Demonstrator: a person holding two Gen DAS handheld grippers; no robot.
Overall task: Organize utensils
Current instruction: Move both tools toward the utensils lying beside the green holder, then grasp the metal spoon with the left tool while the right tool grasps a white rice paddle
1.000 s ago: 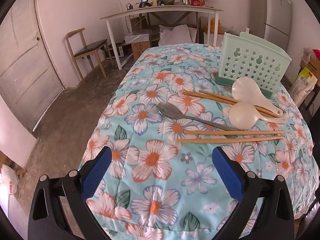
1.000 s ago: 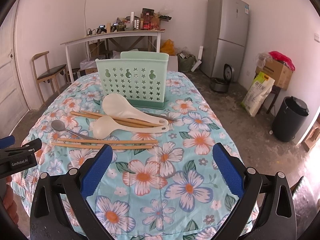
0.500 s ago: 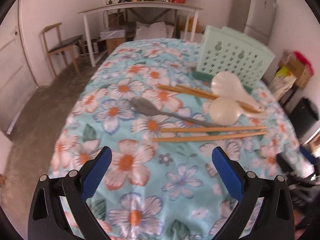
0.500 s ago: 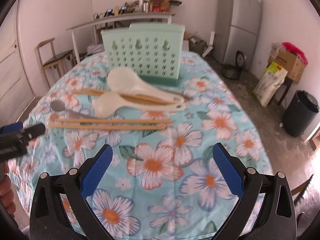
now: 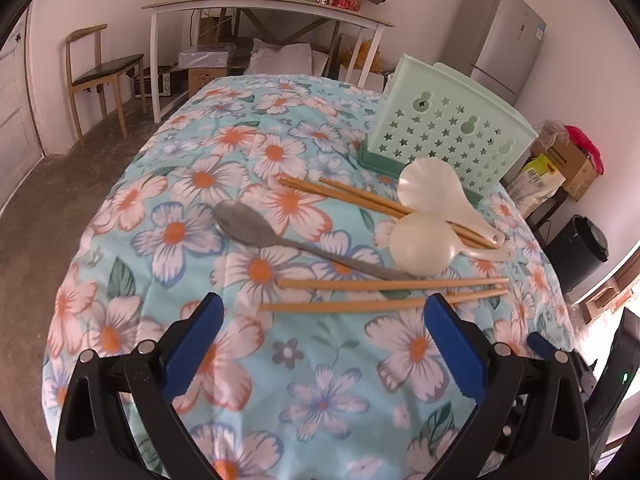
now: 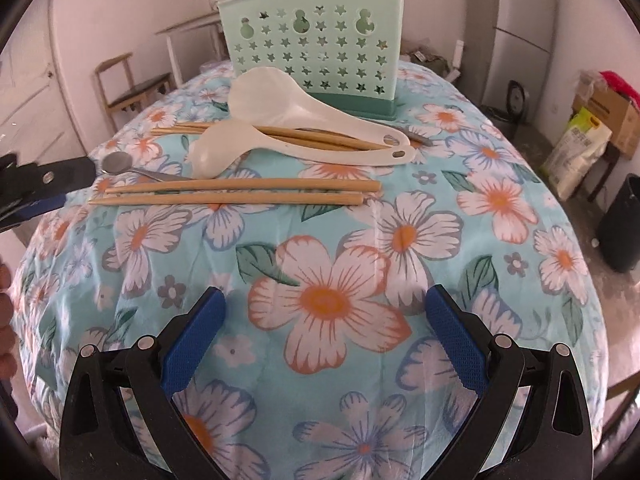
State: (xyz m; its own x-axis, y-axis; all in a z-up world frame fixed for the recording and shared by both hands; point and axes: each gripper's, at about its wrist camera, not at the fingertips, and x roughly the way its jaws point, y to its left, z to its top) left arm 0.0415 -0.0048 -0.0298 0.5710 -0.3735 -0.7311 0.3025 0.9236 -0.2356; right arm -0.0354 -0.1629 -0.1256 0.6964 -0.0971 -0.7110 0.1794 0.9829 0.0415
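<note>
On the floral table cloth lie a metal spoon, two white rice paddles, a near pair of wooden chopsticks and a far pair under the paddles. A mint green utensil holder stands behind them. My left gripper is open and empty, just short of the near chopsticks. My right gripper is open and empty, low over the cloth, short of the near chopsticks. The paddles, the spoon and the holder lie beyond.
A wooden chair and a white side table with clutter stand behind. A grey fridge is at the back right. A black bin, boxes and bags sit on the floor at the right.
Both grippers have moved forward and lower toward the utensils, which now look larger. The jaws have stayed open. No utensil has moved.
</note>
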